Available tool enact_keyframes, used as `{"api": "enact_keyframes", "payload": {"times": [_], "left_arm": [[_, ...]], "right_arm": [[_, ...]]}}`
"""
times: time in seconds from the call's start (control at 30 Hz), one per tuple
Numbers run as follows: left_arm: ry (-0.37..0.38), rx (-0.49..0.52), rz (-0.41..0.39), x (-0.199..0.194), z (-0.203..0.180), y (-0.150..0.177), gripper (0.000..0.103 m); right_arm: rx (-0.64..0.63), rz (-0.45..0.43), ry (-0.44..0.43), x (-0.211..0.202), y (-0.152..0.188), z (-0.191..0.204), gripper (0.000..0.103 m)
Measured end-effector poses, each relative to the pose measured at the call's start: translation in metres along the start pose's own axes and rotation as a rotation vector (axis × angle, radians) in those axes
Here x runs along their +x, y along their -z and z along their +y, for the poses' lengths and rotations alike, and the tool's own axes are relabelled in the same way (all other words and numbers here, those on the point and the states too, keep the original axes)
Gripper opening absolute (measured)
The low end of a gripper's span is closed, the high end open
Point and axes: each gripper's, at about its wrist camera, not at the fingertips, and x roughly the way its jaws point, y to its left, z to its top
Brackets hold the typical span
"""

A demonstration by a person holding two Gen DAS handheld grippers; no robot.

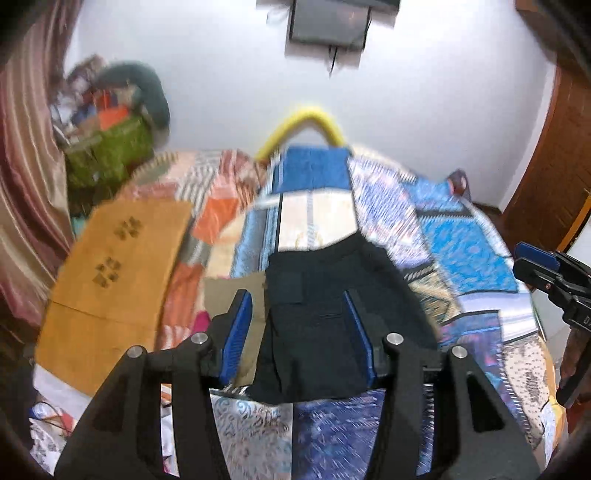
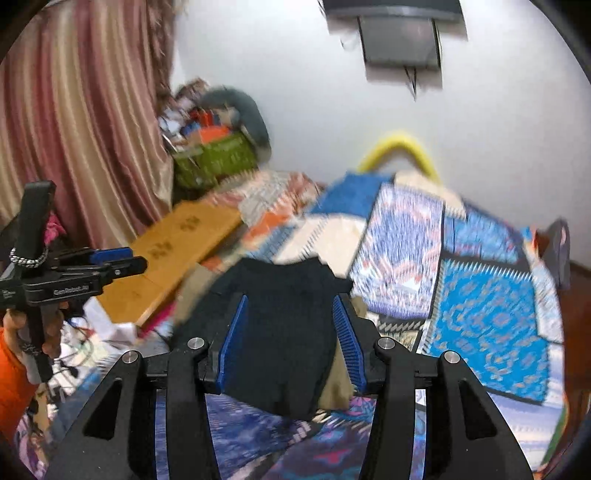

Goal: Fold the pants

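Observation:
Dark navy pants (image 1: 325, 314) lie folded in a compact pile on the patchwork bedspread (image 1: 461, 236), over a tan garment (image 1: 229, 295). My left gripper (image 1: 297, 306) is open and empty, held above the pants with its blue pads either side of them. My right gripper (image 2: 288, 310) is open and empty too, above the same pants (image 2: 280, 332); the tan garment (image 2: 336, 384) peeks out at their right. Each gripper shows in the other's view: the right one (image 1: 535, 266) at the right edge, the left one (image 2: 110, 264) at the left. Both views are motion-blurred.
A wooden board (image 1: 110, 280) lies on the bed's left side. A green bin (image 1: 110, 151) of clutter stands by the striped curtain (image 2: 74, 122). A yellow hoop (image 1: 303, 125) sits at the bed's far end below a wall-mounted screen (image 1: 332, 26). A wooden door (image 1: 554, 166) is at right.

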Motion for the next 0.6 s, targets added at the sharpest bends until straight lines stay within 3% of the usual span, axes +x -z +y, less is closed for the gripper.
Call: {"api": "enact_keyframes", "payload": {"times": [0.27, 0.43, 0.6], "left_arm": [[-0.019, 0.081, -0.217, -0.154, -0.043, 0.010, 0.051], [-0.003, 0.106, -0.358, -0.249, -0.070, 0.046, 0.051], [-0.031, 0.136, -0.476, -0.313, -0.092, 0.087, 0.051]], "right_arm": [[-0.037, -0.176, -0.020, -0.115, -0.004, 0.054, 0.044], [-0.069, -0.294, -0.029, -0.187, 0.011, 0.092, 0.044], [-0.103, -0.402, -0.027, -0.239, 0.041, 0.123, 0.044]]}}
